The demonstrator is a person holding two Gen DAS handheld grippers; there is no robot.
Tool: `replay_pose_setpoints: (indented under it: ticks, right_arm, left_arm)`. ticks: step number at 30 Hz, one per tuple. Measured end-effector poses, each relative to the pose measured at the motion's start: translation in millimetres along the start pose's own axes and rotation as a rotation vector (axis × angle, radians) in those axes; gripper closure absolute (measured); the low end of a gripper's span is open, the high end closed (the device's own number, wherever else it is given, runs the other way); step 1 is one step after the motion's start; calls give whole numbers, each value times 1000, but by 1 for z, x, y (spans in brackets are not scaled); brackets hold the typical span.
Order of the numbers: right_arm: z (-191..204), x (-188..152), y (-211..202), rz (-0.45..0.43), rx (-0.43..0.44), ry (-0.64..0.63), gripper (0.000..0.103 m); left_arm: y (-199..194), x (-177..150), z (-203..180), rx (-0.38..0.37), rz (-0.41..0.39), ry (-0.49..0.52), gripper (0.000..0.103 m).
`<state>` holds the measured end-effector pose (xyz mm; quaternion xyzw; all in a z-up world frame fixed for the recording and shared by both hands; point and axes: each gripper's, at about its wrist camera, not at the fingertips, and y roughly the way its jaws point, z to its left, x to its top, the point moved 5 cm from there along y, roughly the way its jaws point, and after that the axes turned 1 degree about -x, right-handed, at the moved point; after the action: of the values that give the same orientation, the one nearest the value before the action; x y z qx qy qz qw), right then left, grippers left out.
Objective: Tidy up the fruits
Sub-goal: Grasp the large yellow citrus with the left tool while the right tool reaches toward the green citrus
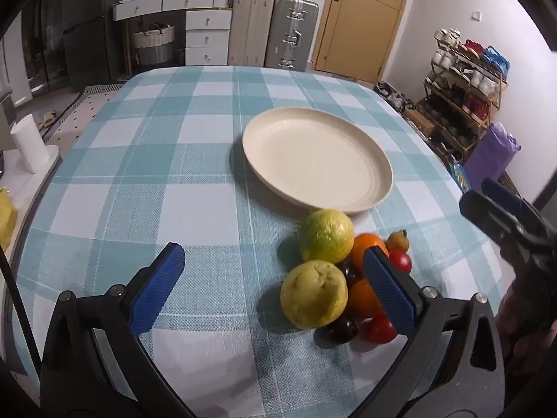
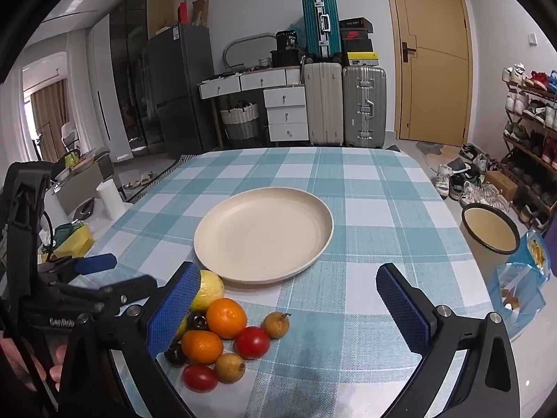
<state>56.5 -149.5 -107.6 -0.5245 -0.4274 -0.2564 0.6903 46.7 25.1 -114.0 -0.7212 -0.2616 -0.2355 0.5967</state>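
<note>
A cream plate lies bare on the checked tablecloth. Just in front of it is a fruit pile: two yellow-green fruits, two oranges, two red tomatoes, two small brown fruits and dark cherries. My left gripper hovers open over the pile's left side, the nearer yellow fruit between its fingers, untouched. My right gripper is open to the right of the pile and holds nothing.
An enamel mug and a blue snack bag stand off the table's right edge. A white paper roll and a yellow pack sit to the left. Suitcases, drawers, a door and a shoe rack lie beyond.
</note>
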Motion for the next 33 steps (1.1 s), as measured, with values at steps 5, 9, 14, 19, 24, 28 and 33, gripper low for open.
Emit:
replay_pose_setpoints:
  ticks: [5, 9, 14, 19, 24, 28, 33]
  right_arm:
    - [-2, -1, 6, 17, 1, 8, 0]
    - [-6, -1, 10, 28, 1, 14, 0]
    - [-8, -4, 13, 29, -1, 12, 0]
    - [-7, -5, 16, 48, -1, 16, 0]
    - [-5, -4, 18, 51, 4, 13, 0]
    - [-3, -3, 22, 43, 27, 19, 0]
    - [-1, -3, 26, 43, 30, 5, 0]
  left_arm:
    - [5, -7, 0, -50, 27, -7, 5]
    - [9, -11, -1, -85, 46, -14, 10]
    - [17, -14, -3, -138, 72, -14, 19]
    - [23, -16, -5, -197, 92, -15, 33]
    - [32, -19, -4, -271, 137, -47, 42]
    - [36, -20, -1, -338, 151, -69, 57]
    - [40, -21, 1, -380, 148, -72, 57]
